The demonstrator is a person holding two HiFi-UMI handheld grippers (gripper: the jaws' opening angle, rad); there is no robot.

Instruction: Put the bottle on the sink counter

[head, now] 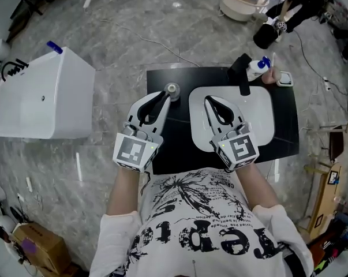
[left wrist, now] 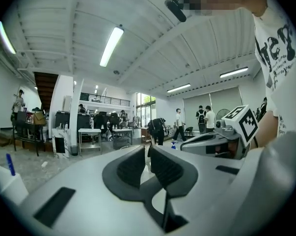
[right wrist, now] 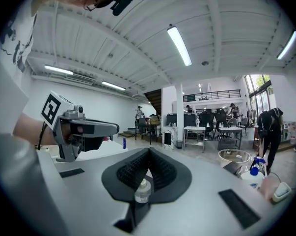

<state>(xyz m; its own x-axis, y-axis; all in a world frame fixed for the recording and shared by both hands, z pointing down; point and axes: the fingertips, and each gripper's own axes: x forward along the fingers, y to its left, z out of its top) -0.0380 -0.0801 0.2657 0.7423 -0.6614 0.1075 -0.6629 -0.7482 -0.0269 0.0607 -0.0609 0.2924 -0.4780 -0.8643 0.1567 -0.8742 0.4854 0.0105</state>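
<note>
The left gripper (head: 163, 97) hovers with its jaws drawn to a narrow slit and nothing between them, its tips just beside the small bottle (head: 171, 89). The bottle stands upright on the black sink counter (head: 175, 136), left of the white basin (head: 260, 120). The right gripper (head: 211, 101) is closed and empty over the basin (the bottle shows through the opening under its tips, apparently beyond them). The placing looks done. Next, the left gripper should draw straight back without nudging the bottle.

Head view above sink counter (head: 284, 126); gripper views outward
</note>
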